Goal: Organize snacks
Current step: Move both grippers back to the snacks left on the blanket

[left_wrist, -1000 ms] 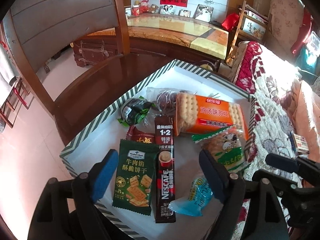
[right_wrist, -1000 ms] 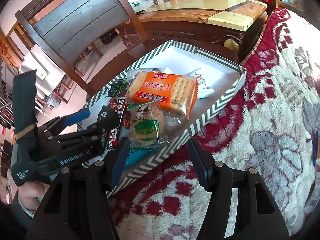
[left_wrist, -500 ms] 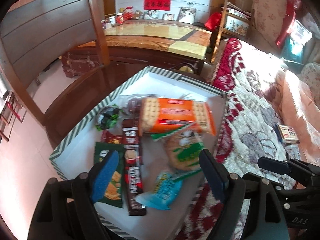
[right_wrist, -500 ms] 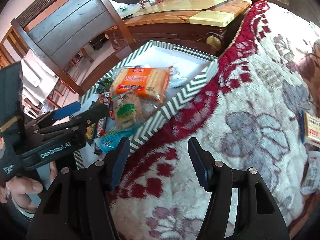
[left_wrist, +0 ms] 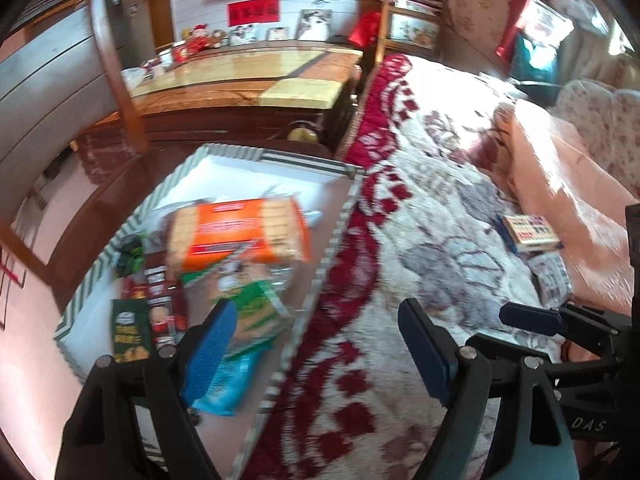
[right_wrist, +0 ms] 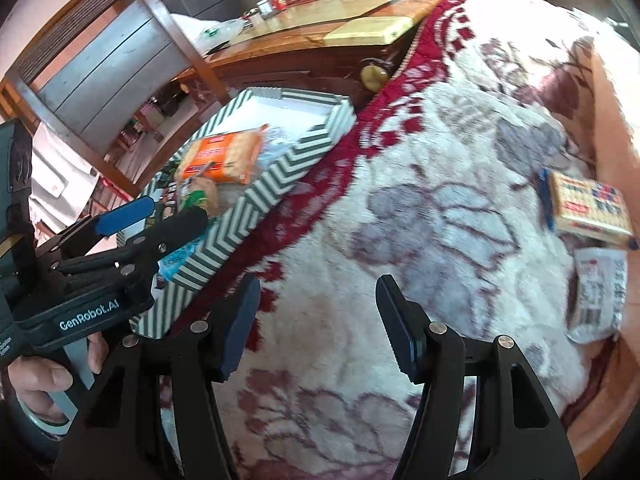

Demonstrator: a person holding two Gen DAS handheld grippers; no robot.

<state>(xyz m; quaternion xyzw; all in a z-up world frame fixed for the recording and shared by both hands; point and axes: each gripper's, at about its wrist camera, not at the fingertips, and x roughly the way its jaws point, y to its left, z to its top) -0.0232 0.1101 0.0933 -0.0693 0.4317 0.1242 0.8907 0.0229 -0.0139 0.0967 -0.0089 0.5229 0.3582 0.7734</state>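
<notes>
A green-and-white striped box (left_wrist: 320, 268) (right_wrist: 256, 200) holds several snacks: an orange cracker pack (left_wrist: 240, 236) (right_wrist: 224, 156), a green cookie pouch (left_wrist: 248, 308), a light blue packet (left_wrist: 226, 384) and a dark coffee stick (left_wrist: 160, 308). On the blanket to the right lie a blue-and-yellow cracker pack (right_wrist: 588, 208) (left_wrist: 530, 232) and a white packet (right_wrist: 600, 292) (left_wrist: 554, 280). My left gripper (left_wrist: 316, 344) hangs open over the box's right edge, empty. My right gripper (right_wrist: 316, 320) stands open over the blanket, nothing between its fingers.
The box rests on a dark wooden stool beside a red-and-white floral blanket (right_wrist: 440, 200). A wooden chair back (left_wrist: 116, 60) rises at the left, a glossy wooden table (left_wrist: 248, 76) stands behind. A hand (right_wrist: 40, 380) holds the left gripper's grip.
Both grippers have swung to the right, away from the box and over the blanket. The cracker pack and white packet on the blanket have come into view. Neither gripper's opening has changed.
</notes>
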